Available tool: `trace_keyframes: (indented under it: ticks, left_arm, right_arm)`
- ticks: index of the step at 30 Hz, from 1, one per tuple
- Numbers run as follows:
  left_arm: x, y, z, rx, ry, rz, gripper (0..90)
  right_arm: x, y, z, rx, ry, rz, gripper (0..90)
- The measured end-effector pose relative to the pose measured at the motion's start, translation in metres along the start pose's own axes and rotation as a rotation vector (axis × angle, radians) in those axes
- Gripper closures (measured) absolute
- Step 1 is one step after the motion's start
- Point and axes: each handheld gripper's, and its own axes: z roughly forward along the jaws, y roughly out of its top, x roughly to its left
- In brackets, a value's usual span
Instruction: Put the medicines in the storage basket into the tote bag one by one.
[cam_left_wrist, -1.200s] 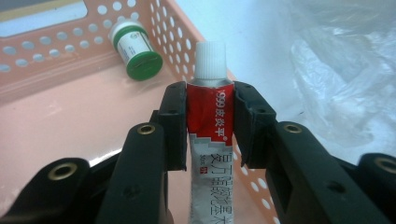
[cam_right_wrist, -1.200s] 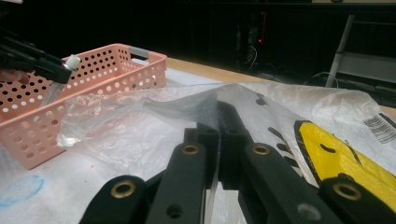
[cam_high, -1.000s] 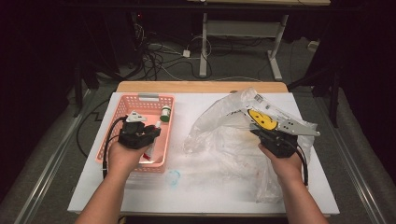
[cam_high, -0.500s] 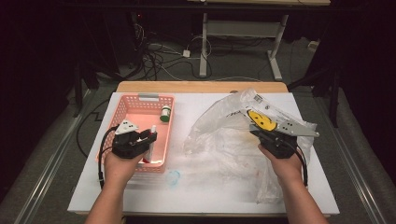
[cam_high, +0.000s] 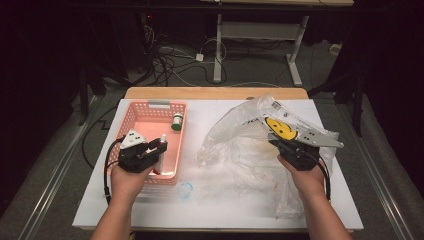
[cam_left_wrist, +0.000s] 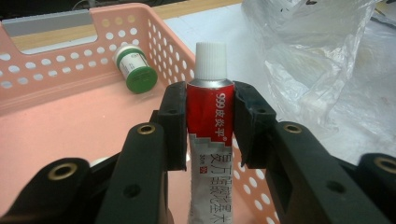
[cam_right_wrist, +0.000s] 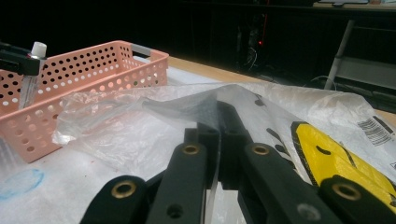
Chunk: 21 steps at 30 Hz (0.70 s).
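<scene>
My left gripper (cam_high: 159, 148) is shut on a red and white tube (cam_left_wrist: 209, 122) with a white cap, which stands up between the jaws. It hangs over the near right part of the pink basket (cam_high: 150, 106). A small bottle with a green cap (cam_high: 176, 121) lies in the basket's far right corner. My right gripper (cam_high: 283, 145) is shut on a fold of the clear plastic bag (cam_high: 240, 145), lifting it off the white table. The bag carries a yellow smiley print (cam_high: 280, 129). In the right gripper view the film (cam_right_wrist: 140, 121) drapes over the closed jaws.
A blue ring mark (cam_high: 186, 190) sits on the white tabletop (cam_high: 200, 215) just before the basket. The bag spreads over the table's right half, with a barcode label (cam_high: 276, 106) at its far end. Cables and desk legs stand on the dark floor beyond.
My left gripper has drawn back a little toward the person and to the left over the basket, keeping the tube. The right gripper and the bag have stayed put.
</scene>
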Motion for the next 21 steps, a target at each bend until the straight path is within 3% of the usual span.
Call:
trace_keyframes:
  ticks: [21]
  left_arm:
    - [-0.005, 0.008, -0.019, -0.095, -0.027, -0.015, 66.3]
  right_arm:
    - [0.011, 0.003, 0.006, -0.014, 0.007, 0.003, 90.0]
